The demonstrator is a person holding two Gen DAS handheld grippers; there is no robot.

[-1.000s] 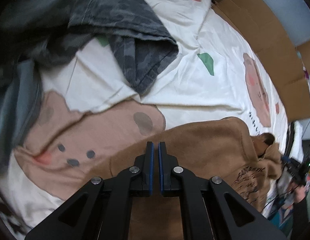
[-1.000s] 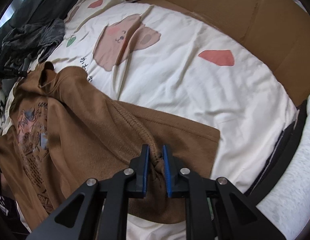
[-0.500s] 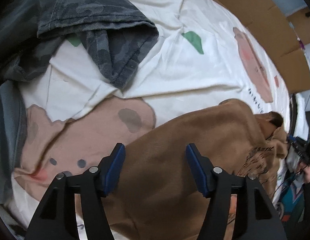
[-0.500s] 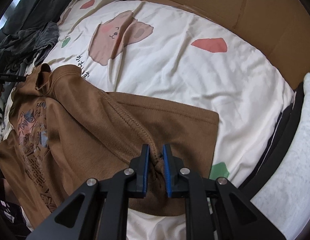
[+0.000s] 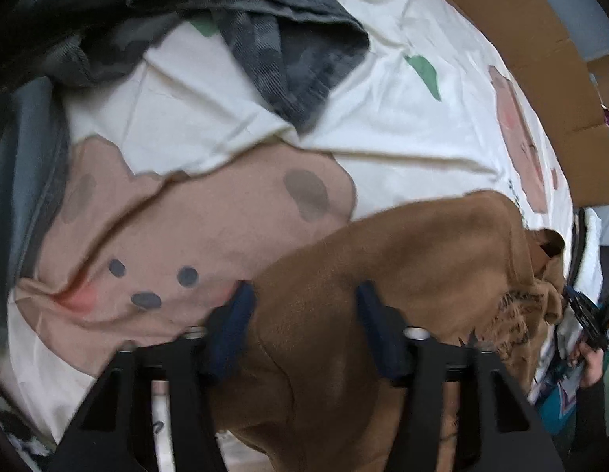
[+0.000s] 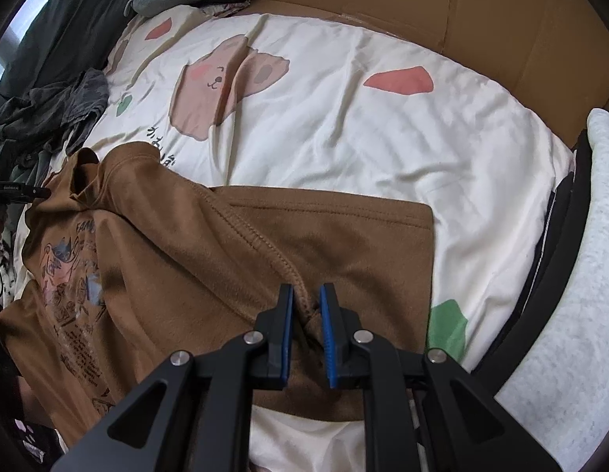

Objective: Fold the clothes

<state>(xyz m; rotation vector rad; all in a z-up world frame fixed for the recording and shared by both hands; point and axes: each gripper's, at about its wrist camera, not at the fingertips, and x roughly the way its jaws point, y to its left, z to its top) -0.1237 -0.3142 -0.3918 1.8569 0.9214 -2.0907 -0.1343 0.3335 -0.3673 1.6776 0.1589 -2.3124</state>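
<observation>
Left gripper (image 5: pixel 304 295) angled steeply down, jaws just closing astride brown fleece sweatshirt (image 5: pixel 403 267), not yet pinching, right gripper (image 6: pixel 305 295) angled steeply down, clenched on its stitched seam

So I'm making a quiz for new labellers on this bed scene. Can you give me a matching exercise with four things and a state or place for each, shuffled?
Things:
1. brown printed T-shirt
2. grey camouflage garment
3. right hand-held gripper
4. left hand-held gripper

States or places:
A. jaws apart over brown cloth, having just been closing, not yet pinching it
B. crumpled at the far edge of the cream animal-print bedsheet
C. clamped on a seam
D. spread on the sheet, partly folded

Pairs: 1-D, 2-B, 3-C, 4-A
</observation>
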